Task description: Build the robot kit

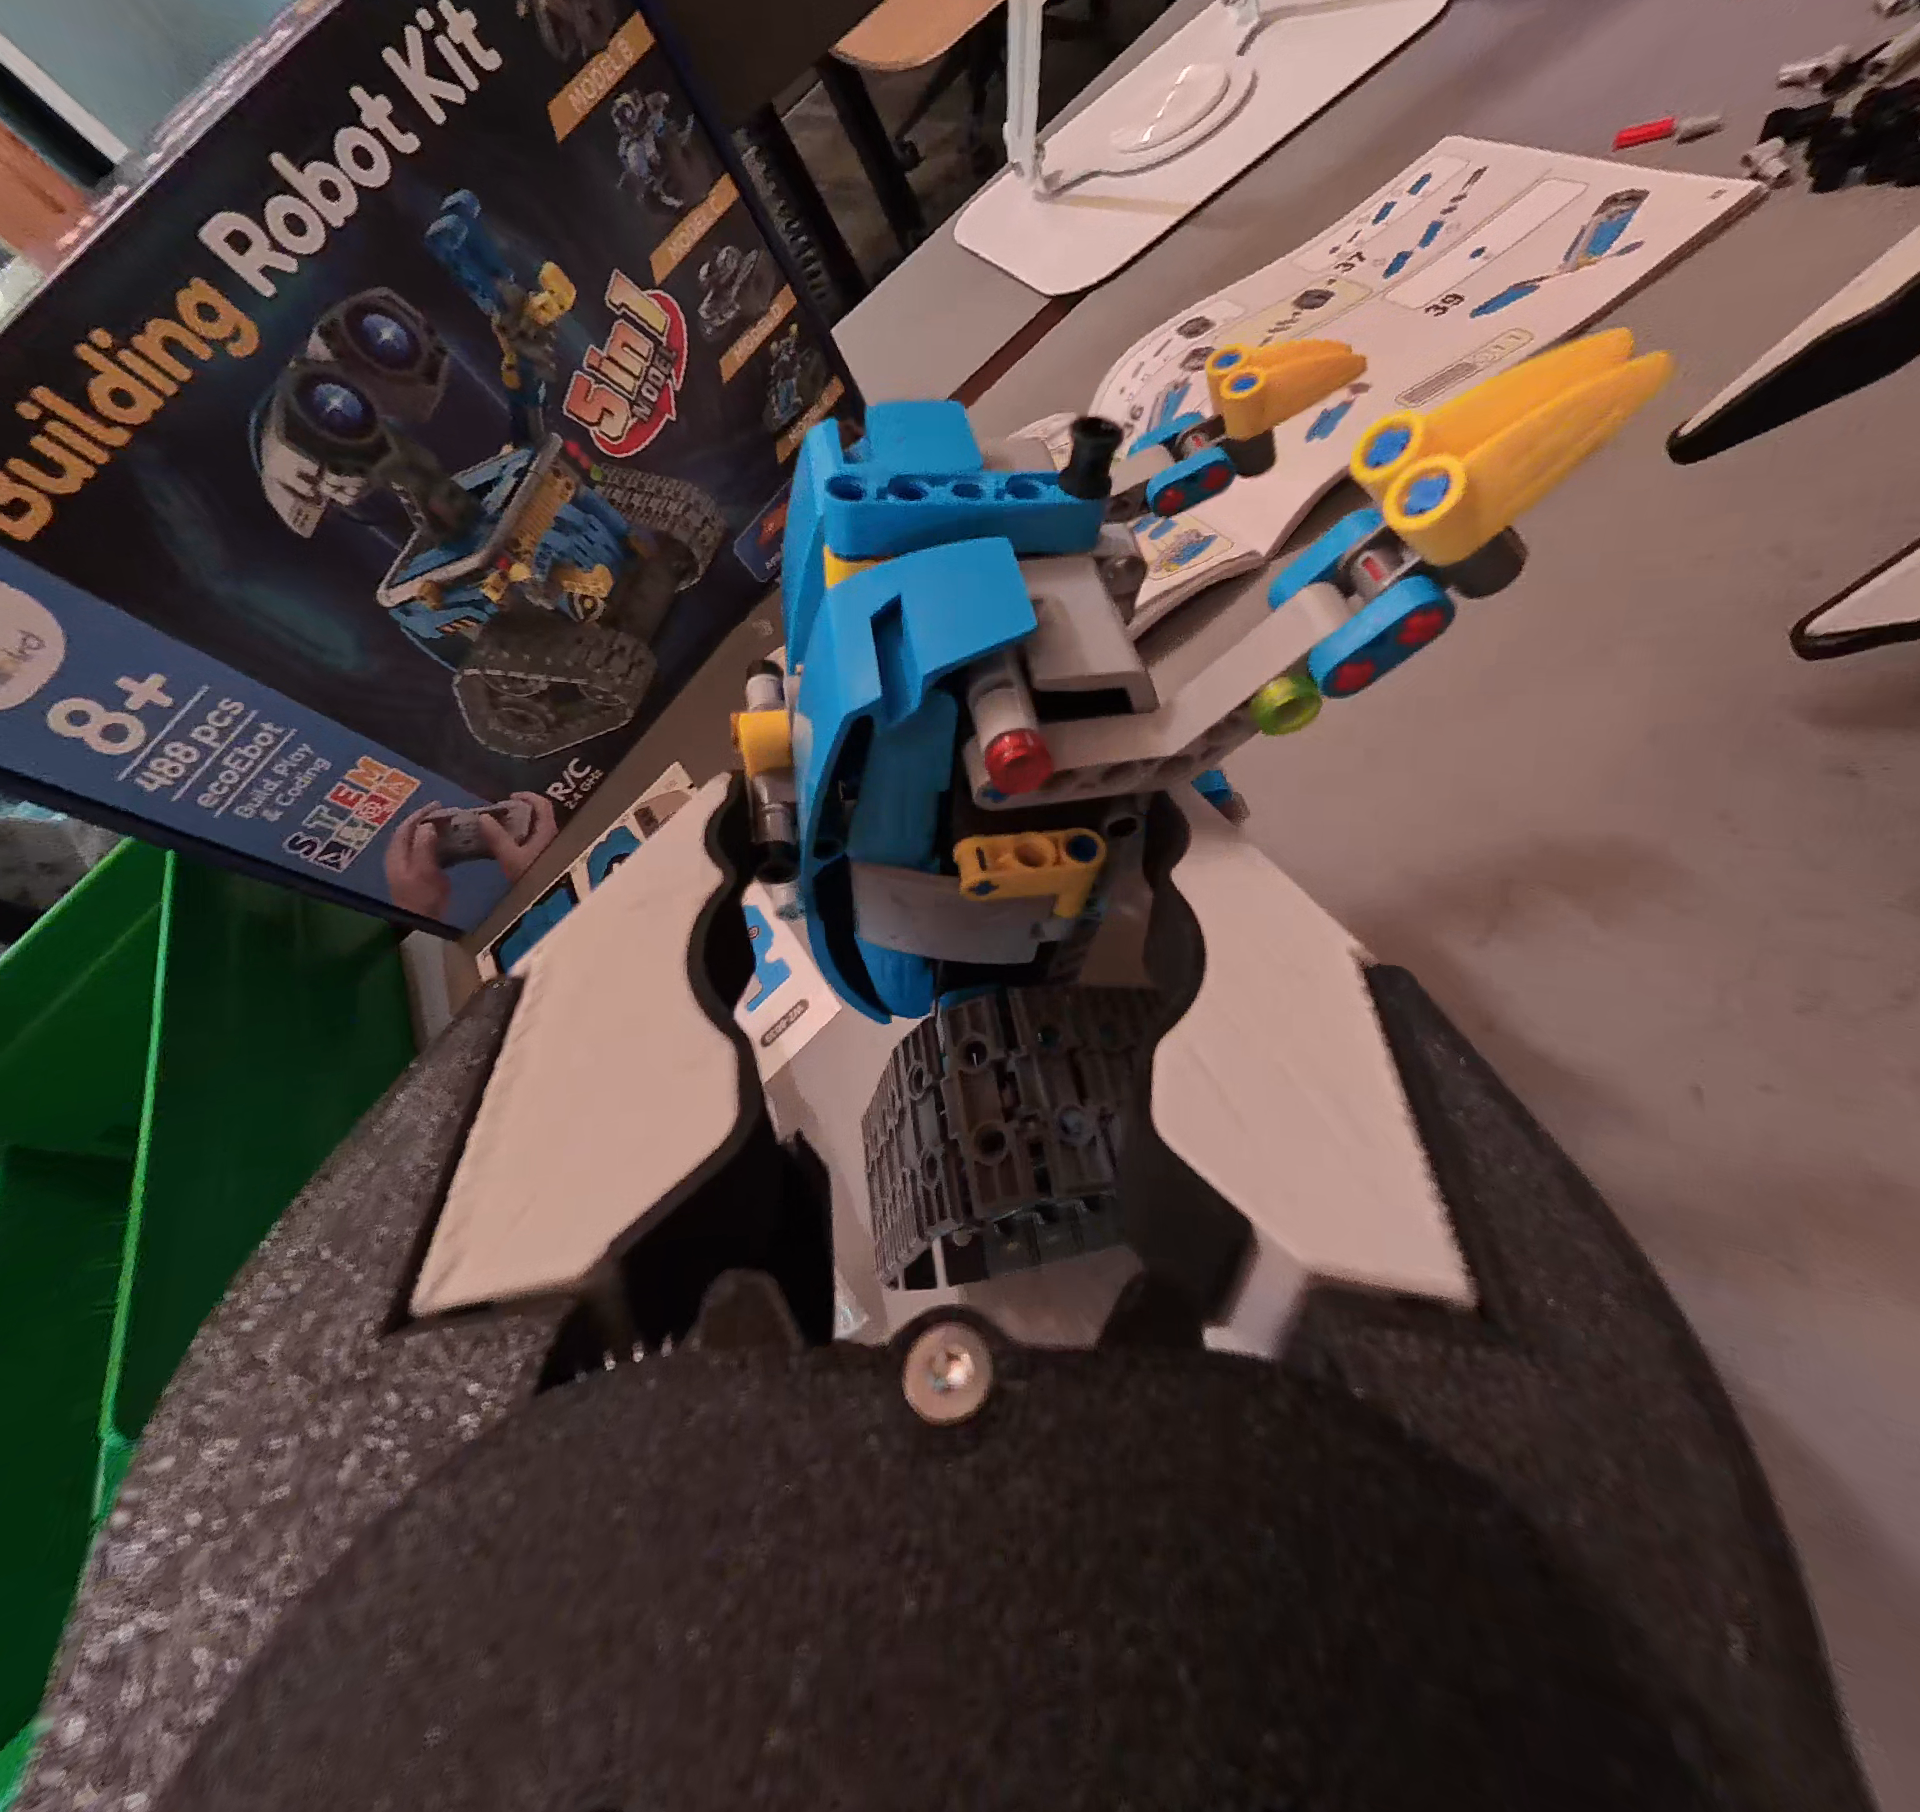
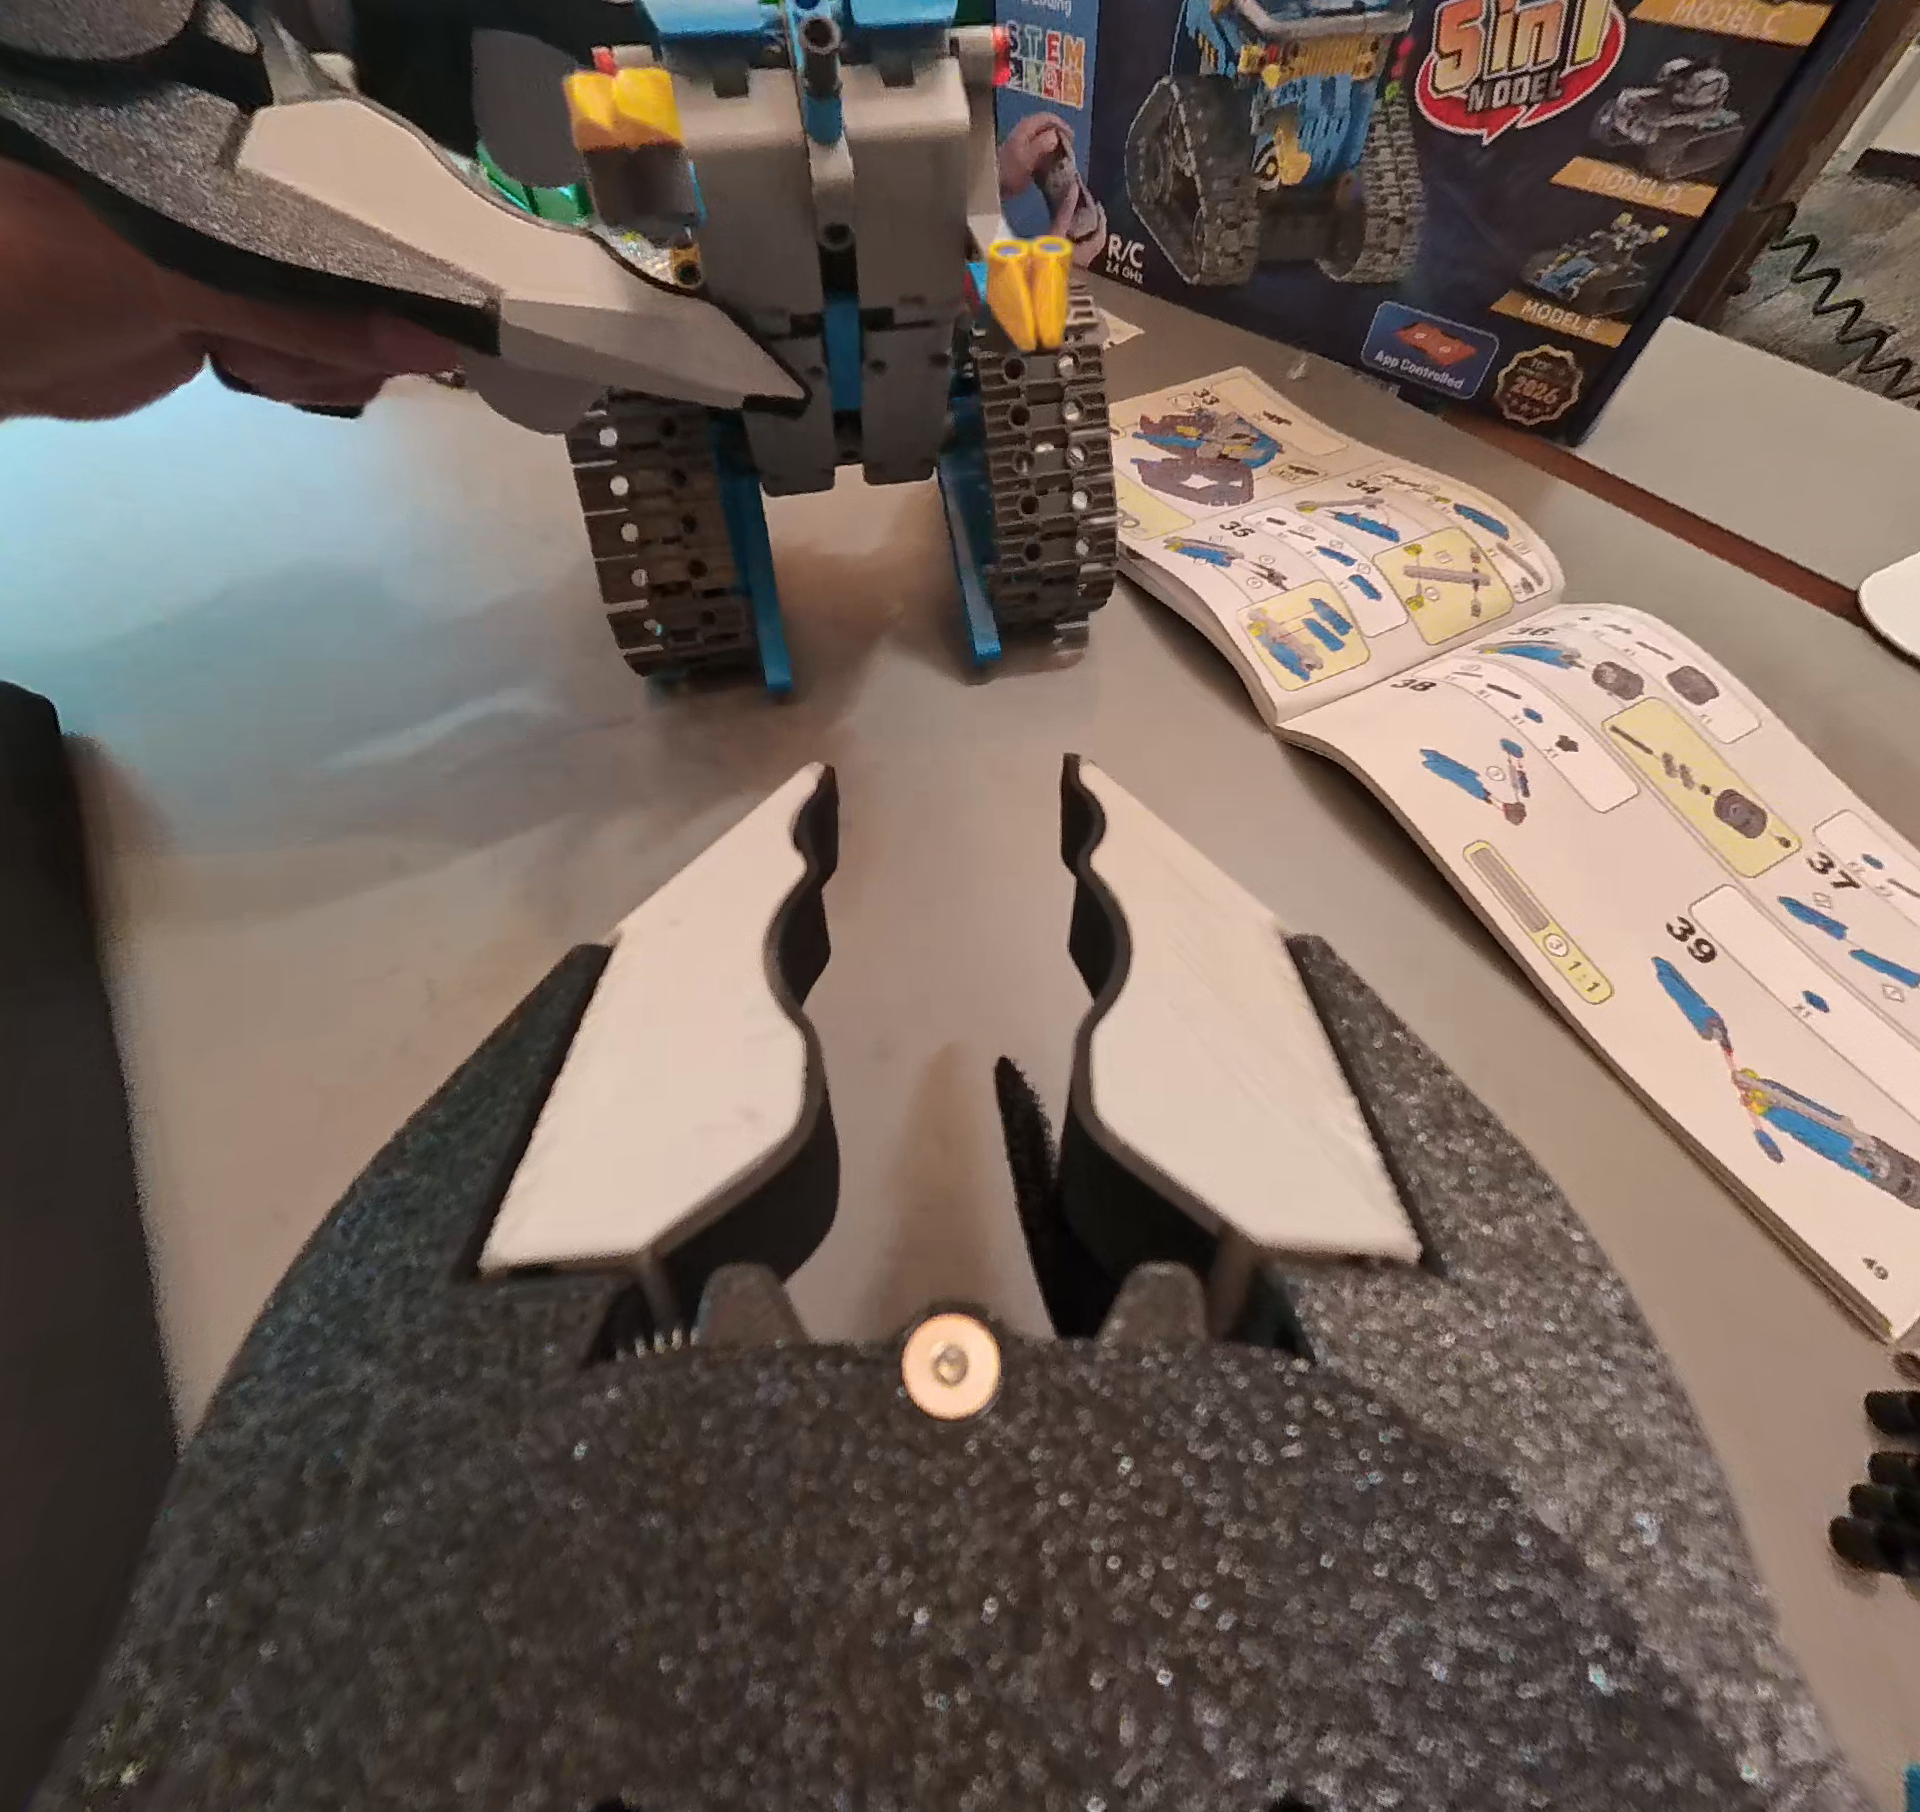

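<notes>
Left gripper (image 1: 951, 889) clamped on toy robot (image 2: 831, 339); right gripper (image 2: 948, 796) spread, empty, hovering near table (image 2: 312, 619)

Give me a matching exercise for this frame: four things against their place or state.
Things:
1. left gripper
2. right gripper
3. instruction booklet
4. kit box

States:
A. lying open on the table
B. open, holding nothing
C. standing upright behind the robot
D. gripping the tracked toy robot

Pairs: 1-D, 2-B, 3-A, 4-C
</notes>
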Motion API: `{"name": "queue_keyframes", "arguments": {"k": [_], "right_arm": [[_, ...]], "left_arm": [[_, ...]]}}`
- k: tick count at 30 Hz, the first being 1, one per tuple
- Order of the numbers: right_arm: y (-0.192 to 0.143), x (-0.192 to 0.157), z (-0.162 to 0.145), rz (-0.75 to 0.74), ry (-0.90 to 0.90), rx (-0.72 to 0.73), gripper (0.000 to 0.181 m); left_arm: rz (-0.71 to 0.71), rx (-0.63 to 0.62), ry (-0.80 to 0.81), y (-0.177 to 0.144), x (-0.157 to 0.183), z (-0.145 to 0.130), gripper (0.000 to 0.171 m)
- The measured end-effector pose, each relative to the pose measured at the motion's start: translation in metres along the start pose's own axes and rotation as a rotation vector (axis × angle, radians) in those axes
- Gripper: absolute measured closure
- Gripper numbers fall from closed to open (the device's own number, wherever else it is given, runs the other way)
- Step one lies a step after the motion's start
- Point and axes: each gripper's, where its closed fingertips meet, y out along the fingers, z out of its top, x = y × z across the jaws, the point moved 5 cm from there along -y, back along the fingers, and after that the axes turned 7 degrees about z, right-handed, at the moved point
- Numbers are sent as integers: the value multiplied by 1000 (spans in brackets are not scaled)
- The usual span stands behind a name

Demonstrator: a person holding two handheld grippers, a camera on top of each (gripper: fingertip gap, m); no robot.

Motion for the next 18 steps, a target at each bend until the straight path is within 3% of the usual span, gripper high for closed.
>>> {"name": "queue_keyframes", "arguments": {"k": [8, 11, 14, 18], "right_arm": [[-11, 14, 0, -53, 53, 33, 138], [-6, 28, -10, -95, 81, -35, 136], [1, 58, -11, -203, 77, -122, 137], [9, 118, -10, -301, 199, -237, 131]], "left_arm": [[59, -16, 36, -41, 0, -3, 109], [57, -15, 51, -53, 1, -11, 108], [54, -5, 95, -60, 13, -11, 108], [41, -7, 12, -75, 24, -7, 110]]}}
